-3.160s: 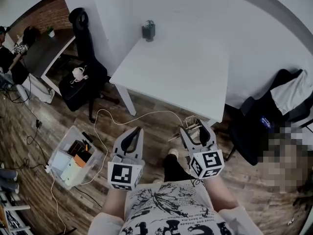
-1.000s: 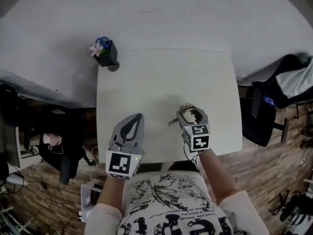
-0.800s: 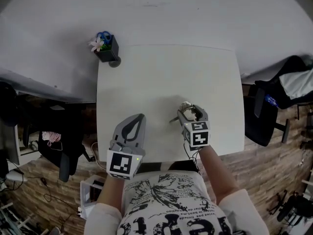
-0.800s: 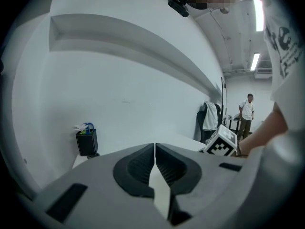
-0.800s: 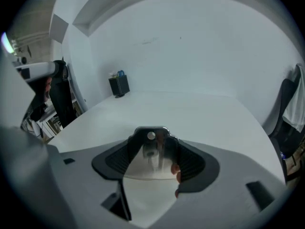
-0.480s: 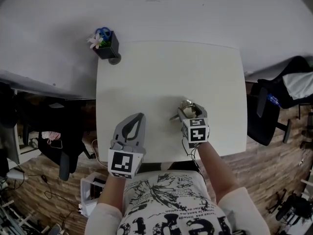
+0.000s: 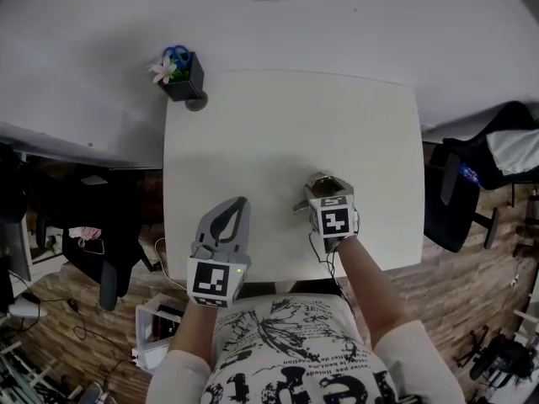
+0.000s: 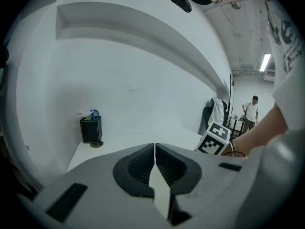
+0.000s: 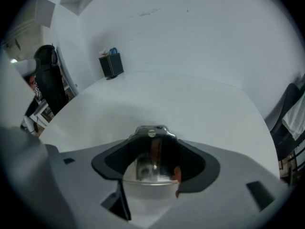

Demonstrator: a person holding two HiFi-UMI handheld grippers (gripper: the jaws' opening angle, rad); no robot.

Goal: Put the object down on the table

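A shiny metal object (image 7: 320, 184) with a short handle that sticks out to the left is clamped in my right gripper (image 7: 325, 189) over the near right part of the white table (image 7: 278, 124). In the right gripper view the jaws close round the metal object (image 9: 151, 152), which looks like a small polished cup. I cannot tell if it touches the tabletop. My left gripper (image 7: 228, 218) hovers over the table's near edge, shut and empty. Its jaws meet in the left gripper view (image 8: 155, 162).
A black pen holder (image 7: 182, 79) with a flower and blue scissors stands at the table's far left corner, also the pen holder (image 9: 111, 64). A dark chair (image 7: 468, 194) is right of the table. A storage box (image 7: 160, 328) lies on the floor.
Since the earliest frame I have come from the floor beside the table to stand over it. In the last second the right gripper tilted slightly, still gripping the metal object.
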